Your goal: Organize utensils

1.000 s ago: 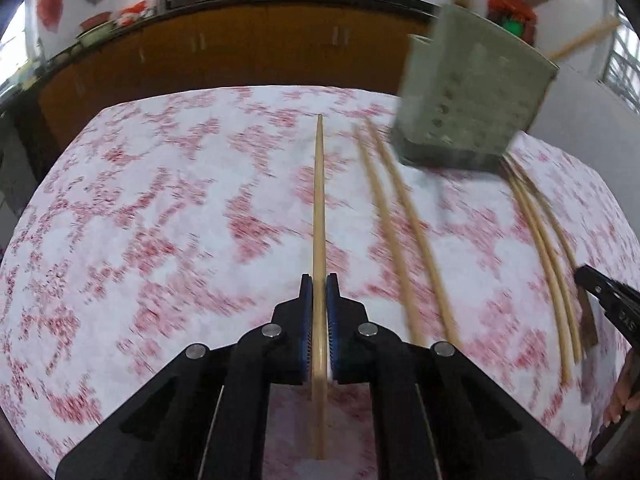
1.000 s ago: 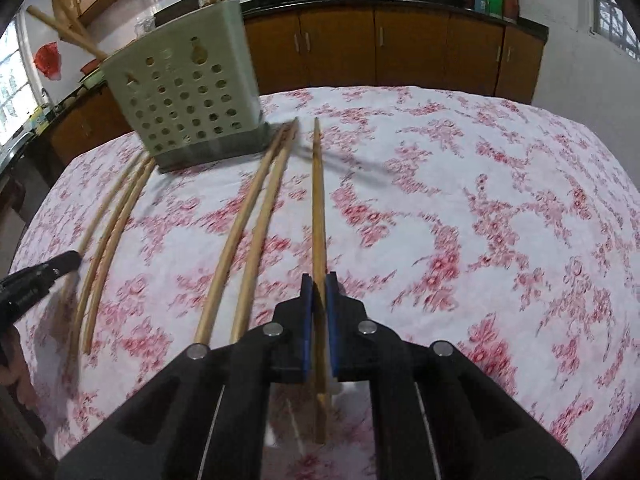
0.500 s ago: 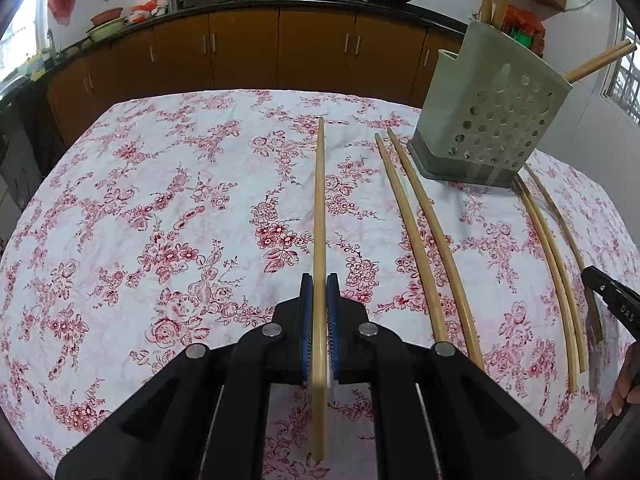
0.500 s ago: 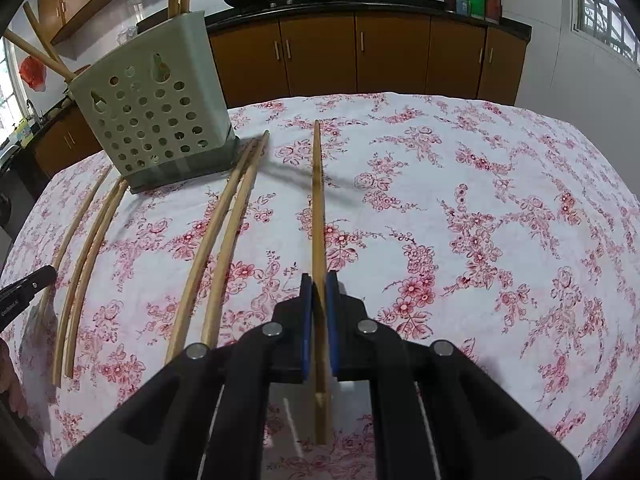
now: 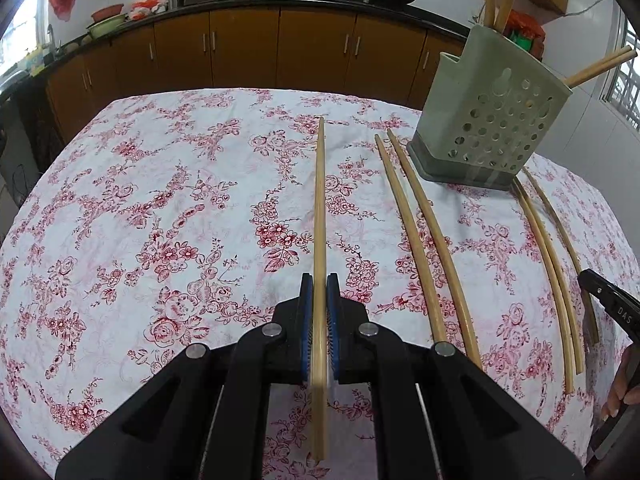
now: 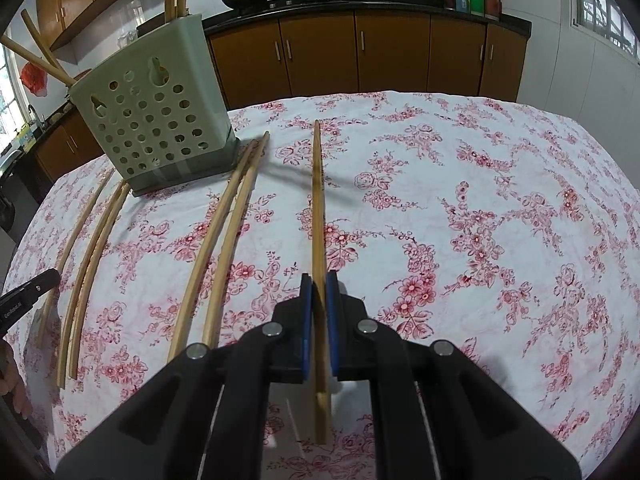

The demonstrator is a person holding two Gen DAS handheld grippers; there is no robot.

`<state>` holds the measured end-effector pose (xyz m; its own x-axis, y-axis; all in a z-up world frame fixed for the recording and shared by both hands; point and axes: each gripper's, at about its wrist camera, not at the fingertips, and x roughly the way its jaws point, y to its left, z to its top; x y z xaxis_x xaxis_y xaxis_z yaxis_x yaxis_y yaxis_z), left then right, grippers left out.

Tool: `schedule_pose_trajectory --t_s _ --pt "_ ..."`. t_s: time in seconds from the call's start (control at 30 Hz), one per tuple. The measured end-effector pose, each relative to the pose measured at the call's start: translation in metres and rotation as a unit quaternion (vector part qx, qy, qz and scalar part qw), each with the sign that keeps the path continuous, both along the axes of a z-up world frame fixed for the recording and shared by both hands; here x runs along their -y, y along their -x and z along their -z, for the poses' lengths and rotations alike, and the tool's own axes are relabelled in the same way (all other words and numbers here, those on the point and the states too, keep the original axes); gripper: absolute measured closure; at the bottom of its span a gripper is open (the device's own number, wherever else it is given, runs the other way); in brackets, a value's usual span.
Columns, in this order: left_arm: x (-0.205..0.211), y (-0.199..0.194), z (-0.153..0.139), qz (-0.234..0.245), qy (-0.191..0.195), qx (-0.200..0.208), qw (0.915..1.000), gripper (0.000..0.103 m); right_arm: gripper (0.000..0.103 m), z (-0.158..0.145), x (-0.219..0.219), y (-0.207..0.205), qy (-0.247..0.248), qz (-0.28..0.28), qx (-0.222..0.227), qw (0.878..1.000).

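Observation:
My left gripper (image 5: 319,284) is shut on a long wooden chopstick (image 5: 320,208) that points away over the floral tablecloth. My right gripper (image 6: 319,282) is likewise shut on another wooden chopstick (image 6: 317,200). A pale green perforated utensil holder (image 5: 486,128) stands at the far right in the left wrist view and at the far left (image 6: 156,120) in the right wrist view, with several chopsticks sticking out of it. Two loose chopsticks (image 5: 424,240) lie between the grippers, beside the holder. Three more chopsticks (image 5: 548,256) lie past the holder's other side.
The table (image 5: 140,200) wears a white cloth with red flowers. Brown kitchen cabinets (image 5: 240,52) and a counter with woks run behind it. The other gripper's tip (image 5: 608,300) and a person's fingers (image 5: 618,396) show at the right edge of the left wrist view.
Both views tilted slightly, so the holder and the cabinets sit a little lower in the frame and the blur has gone. Both grips on the chopsticks are unchanged.

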<state>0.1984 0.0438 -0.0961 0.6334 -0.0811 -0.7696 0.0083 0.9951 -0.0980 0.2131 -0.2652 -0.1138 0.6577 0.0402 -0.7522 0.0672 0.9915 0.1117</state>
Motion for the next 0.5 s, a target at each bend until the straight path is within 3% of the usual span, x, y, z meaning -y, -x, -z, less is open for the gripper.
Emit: schedule_pose_trajectory --t_s 0.5 --pt "0.0001 0.0 0.0001 0.0 0.0 0.0 1.0 0.094 0.094 0.0001 0.0006 0.0 -0.002 0.0 0.0 1.0"
